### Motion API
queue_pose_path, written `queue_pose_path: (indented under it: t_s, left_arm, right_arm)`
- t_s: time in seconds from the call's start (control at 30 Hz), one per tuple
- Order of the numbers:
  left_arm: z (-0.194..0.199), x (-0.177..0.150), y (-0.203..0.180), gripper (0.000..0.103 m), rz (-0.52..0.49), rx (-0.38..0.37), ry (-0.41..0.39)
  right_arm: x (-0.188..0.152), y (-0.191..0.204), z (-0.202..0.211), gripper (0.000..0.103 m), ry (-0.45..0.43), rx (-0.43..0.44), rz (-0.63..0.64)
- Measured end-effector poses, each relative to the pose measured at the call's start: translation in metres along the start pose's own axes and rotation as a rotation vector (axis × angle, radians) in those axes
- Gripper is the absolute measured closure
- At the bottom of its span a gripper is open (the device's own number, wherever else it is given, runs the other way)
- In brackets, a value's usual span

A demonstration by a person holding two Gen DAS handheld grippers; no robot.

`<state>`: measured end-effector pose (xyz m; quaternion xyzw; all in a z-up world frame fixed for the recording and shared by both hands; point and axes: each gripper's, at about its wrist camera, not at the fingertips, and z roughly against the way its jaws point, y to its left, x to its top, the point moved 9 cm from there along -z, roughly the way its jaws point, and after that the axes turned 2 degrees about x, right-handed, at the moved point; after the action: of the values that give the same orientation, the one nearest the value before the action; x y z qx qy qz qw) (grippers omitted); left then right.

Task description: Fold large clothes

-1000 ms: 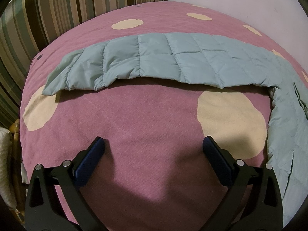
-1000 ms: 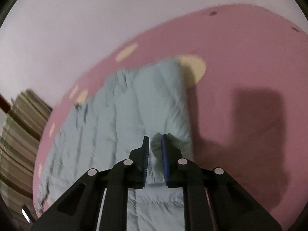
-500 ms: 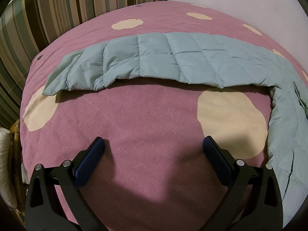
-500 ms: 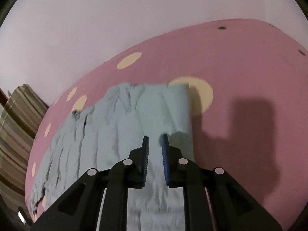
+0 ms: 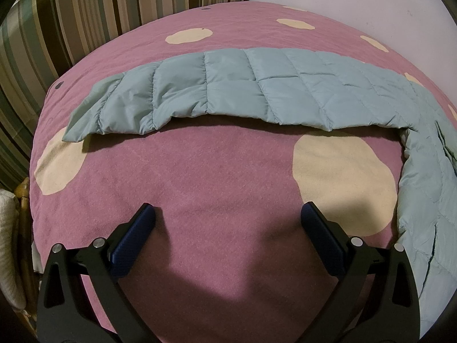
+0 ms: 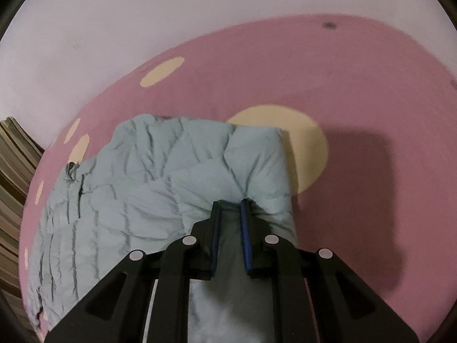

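Pink bed cover with cream round spots (image 5: 200, 177) fills both views; striped brown-green curtain (image 5: 71, 23) stands at the left behind the bed, pale plain wall (image 5: 357, 3) at the right.

Left wrist view, left to right: one long quilted sleeve of the light blue-grey puffer jacket (image 5: 257, 91) lies flat across the far part of the bed, cuff end at the left, touching a cream spot. At the right the sleeve joins the jacket body, which runs down the right edge of the view. Left gripper (image 5: 228, 220) hovers over bare cover, near the sleeve but not touching it; its fingers (image 5: 134, 234) are spread wide w/ nothing between them.

Right wrist view: jacket body (image 6: 142, 194) lies crumpled at the left and centre. Right gripper (image 6: 230, 208) has its fingers (image 6: 245, 228) nearly closed, pinching a fold of the jacket fabric. The pinched part looks lifted and bent over the body, its edge just beside a big cream spot.

Step in hand, I judge: first fold, right side being carried over the body; still early, approx. one fold of several. Next move probably needs to lay this part flat and release, then the left gripper must go forward to the sleeve, close on the cuff, and bring it inward. Puffy slippery fabric may spring back.

Containers: none visible in either view.
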<state>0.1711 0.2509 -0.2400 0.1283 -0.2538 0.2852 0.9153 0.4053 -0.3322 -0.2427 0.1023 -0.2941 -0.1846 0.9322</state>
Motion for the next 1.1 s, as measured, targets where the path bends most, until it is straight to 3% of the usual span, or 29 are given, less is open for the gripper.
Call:
queue_pose_path:
  t_s: [0.1, 0.27, 0.4, 0.8, 0.97, 1.1]
  left_arm:
    - [-0.001, 0.001, 0.0, 0.002, -0.002, 0.003, 0.001]
    - [0.0, 0.0, 0.0, 0.002, -0.001, 0.001, 0.0]
    - [0.0, 0.0, 0.0, 0.002, 0.0, 0.0, 0.0]
    - [0.0, 0.0, 0.0, 0.002, 0.0, -0.001, -0.001]
    - [0.004, 0.001, 0.002, 0.002, 0.015, -0.055, -0.013]
    - [0.012, 0.004, 0.015, 0.002, 0.085, -0.157, -0.031]
  right_arm:
    - [-0.011, 0.021, 0.027, 0.067, -0.058, 0.031, 0.028]
    - [-0.051, 0.045, 0.048, 0.067, -0.056, 0.08, 0.072]
    - [-0.076, 0.046, 0.034, 0.067, -0.018, 0.032, 0.119]
    - [-0.089, 0.04, 0.019, 0.064, -0.042, -0.028, 0.18]
    - [-0.093, 0.039, 0.022, 0.059, -0.045, -0.008, 0.182]
    - [-0.095, 0.04, 0.024, 0.055, -0.046, -0.002, 0.191]
